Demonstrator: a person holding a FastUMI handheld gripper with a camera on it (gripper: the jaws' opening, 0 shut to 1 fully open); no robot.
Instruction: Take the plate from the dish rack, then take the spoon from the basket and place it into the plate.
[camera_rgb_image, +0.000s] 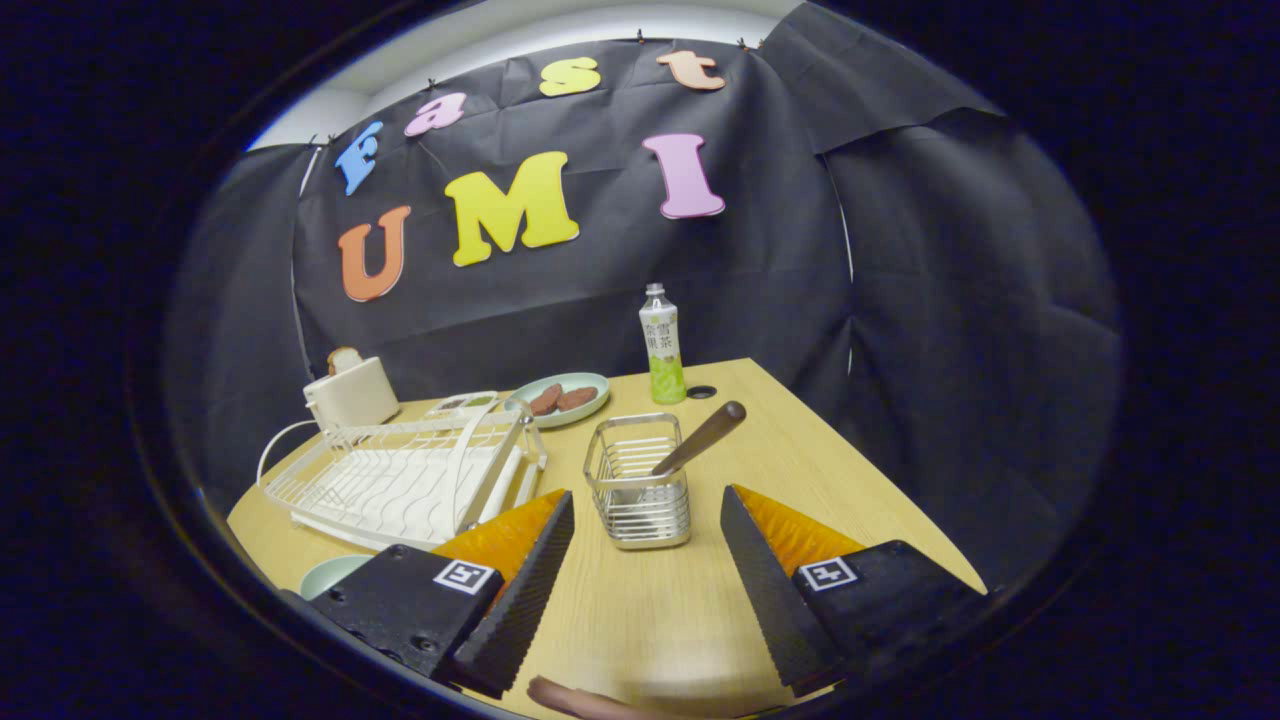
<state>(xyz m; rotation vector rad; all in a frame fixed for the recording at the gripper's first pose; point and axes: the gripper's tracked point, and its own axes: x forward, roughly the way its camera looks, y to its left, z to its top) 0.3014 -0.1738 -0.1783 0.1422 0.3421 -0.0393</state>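
1. The worktop (860, 470) is pale wood and carries everything; beyond it hangs the black booth wall.
2. The dish rack (400, 480) is the largest thing on it, at about ten o'clock from the gripper (648, 520). It looks empty of plates.
3. A pale plate (330, 575) shows as a rim just beside the left finger, at about eight o'clock, on the worktop below the rack. Judging by the empty rack, the first step seems done.
4. The gripper is spread wide and holds nothing; the worktop shows between its fingers.
5. The basket (638, 480), a small wire one, stands just ahead of the fingers at twelve o'clock, in line with the gap between them.
6. The spoon (700, 438) stands in the basket, its brown handle leaning out toward one o'clock. The bowl end is hidden behind the wires.
7. The step in hand looks like reaching for the spoon. The next move calls for coming onto the slanted handle above the basket rim, closing on it, lifting it clear, then carrying it toward eight o'clock to the plate.
8. Nothing stands between the fingers and the handle; the basket rim is close under the grasp spot and may snag or tip.
9. Farther off: a toaster (350, 392) at ten o'clock behind the rack, a second plate with food (565, 398) at eleven, a bottle (662, 345) at twelve. All stand well apart from the path.
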